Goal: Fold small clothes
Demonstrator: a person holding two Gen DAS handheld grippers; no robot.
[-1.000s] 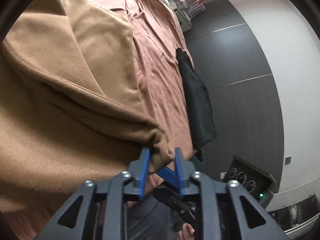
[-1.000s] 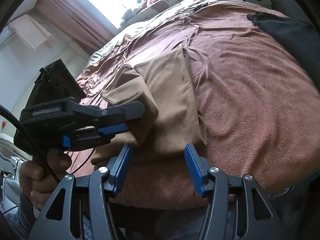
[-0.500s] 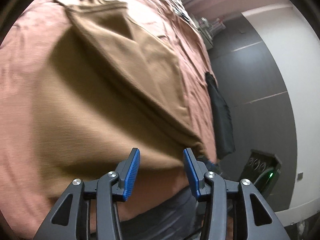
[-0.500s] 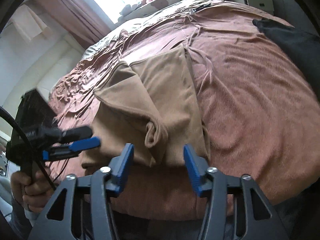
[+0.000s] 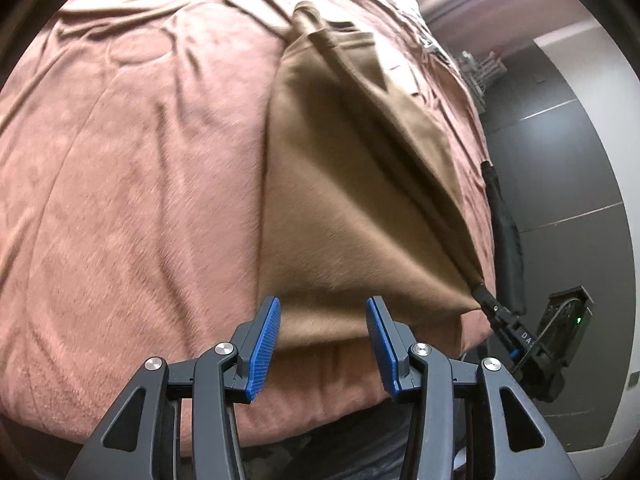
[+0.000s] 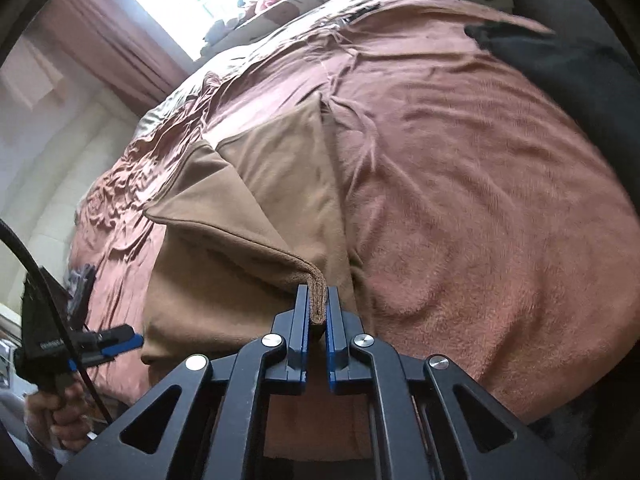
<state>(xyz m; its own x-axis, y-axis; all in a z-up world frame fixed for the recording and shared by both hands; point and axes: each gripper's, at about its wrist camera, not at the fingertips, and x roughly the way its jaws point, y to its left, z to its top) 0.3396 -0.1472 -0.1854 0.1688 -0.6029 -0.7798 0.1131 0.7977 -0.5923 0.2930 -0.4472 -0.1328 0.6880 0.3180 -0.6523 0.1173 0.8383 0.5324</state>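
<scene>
Garment [image 6: 248,216] corner — apparently hem, pinched by right gripper [image 6: 318,312]

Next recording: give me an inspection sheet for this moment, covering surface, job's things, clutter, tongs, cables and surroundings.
Surface: bed with a creased pink blanket.
Job's things: tan garment lying partly folded near the bed's front edge.
Clutter: dark garment at the bed's right side.
Tongs: right tongs shut on the tan garment's folded corner; left tongs open, nothing between them, over the garment's near edge.
Cables: black cable running to the left tongs.
Surroundings: curtain beside a bright window; grey wall; box with a green light.
</scene>
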